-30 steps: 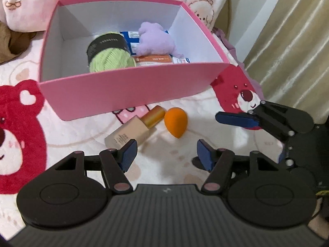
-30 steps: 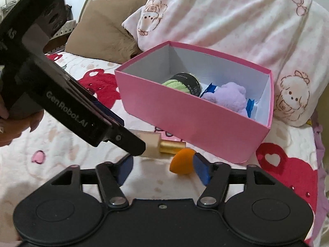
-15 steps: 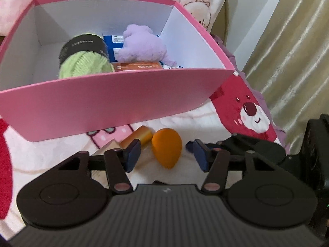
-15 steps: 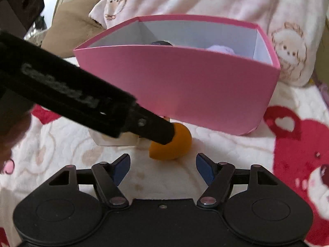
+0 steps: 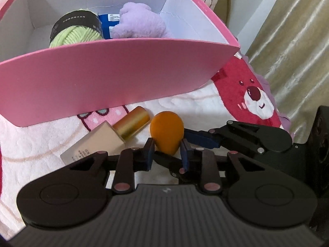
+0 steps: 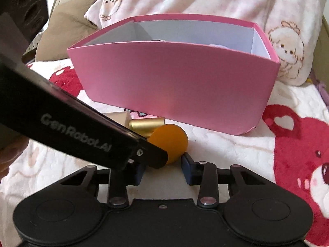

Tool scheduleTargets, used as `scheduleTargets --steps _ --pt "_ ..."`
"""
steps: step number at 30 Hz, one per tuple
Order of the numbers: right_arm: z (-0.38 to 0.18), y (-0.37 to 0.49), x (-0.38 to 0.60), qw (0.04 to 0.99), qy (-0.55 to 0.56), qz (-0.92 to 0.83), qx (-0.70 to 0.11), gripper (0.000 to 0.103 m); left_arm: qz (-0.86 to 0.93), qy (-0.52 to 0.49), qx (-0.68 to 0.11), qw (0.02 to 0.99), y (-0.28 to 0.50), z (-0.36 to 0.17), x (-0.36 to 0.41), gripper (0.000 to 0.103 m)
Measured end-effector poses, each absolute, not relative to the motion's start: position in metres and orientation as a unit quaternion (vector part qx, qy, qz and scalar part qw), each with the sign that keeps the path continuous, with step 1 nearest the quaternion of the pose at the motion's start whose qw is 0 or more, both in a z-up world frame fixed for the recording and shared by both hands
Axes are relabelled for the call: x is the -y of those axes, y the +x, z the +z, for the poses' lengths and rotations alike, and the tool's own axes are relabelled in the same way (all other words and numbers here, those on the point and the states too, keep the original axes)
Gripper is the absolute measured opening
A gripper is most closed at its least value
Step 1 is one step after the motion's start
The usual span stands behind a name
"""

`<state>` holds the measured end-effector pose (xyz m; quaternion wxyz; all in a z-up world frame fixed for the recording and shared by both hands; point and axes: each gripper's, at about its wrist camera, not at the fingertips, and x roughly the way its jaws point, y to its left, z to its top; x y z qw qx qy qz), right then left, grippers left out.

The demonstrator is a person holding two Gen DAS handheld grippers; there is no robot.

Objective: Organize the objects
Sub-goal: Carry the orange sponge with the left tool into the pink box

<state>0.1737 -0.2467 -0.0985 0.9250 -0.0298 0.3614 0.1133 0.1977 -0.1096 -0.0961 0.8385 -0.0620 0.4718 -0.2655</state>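
Lifting the orange teardrop makeup sponge (image 5: 166,131) into the tall pink cardboard box (image 5: 115,82) looks like the step in hand; notes, left to right:

- beige foundation bottle with gold cap (image 5: 98,142) lies on the fleece bear-print blanket (image 5: 205,107), just left of the sponge and near the left pad. Go straight up before going forward so the finger doesn't drag it
- sponge sits on the blanket in front of the box's near wall, fat end toward the box, narrow tip toward the camera
- left gripper (image 5: 167,151): jaws have just been closing and are now pinched on that narrow tip, one blue pad on each side. The tip is soft and tapered, so I'd expect it to squirt out under a fast move; keep the lift slow and clear the near wall fully before going over it
- inside the box: green yarn ball (image 5: 76,35) at left, lilac plush toy (image 5: 139,24) at right. The free floor seems to be at the near left
- right gripper (image 6: 162,167): jaws have just been closing and stand narrow. The sponge's base and the left gripper's fingertip sit in or just ahead of the gap. One pad is hidden behind that finger, so I can't tell whether it presses on anything
- two grippers on one small sponge is crowded. I'd back the right one off before lifting
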Motion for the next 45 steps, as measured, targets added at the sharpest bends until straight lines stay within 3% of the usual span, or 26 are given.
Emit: scheduleTargets --steps 16,28,36,45 --pt "-0.049 0.137 0.216 0.921 -0.046 0.128 -0.365 0.041 -0.263 -0.046 -0.466 0.844 0.151 -0.049 0.089 0.025" --pt "0.024 0.122 0.196 0.951 -0.041 0.125 -0.282 0.041 -0.276 0.009 -0.399 0.874 0.136 0.043 0.068 0.025" --pt "0.073 0.168 0.194 0.956 -0.068 0.136 -0.249 0.041 -0.269 0.027 -0.387 0.882 0.181 0.09 0.067 0.025" --pt "0.076 0.282 0.219 0.938 -0.052 0.166 -0.299 0.041 -0.224 -0.022 -0.402 0.887 0.279 0.082 0.06 0.026"
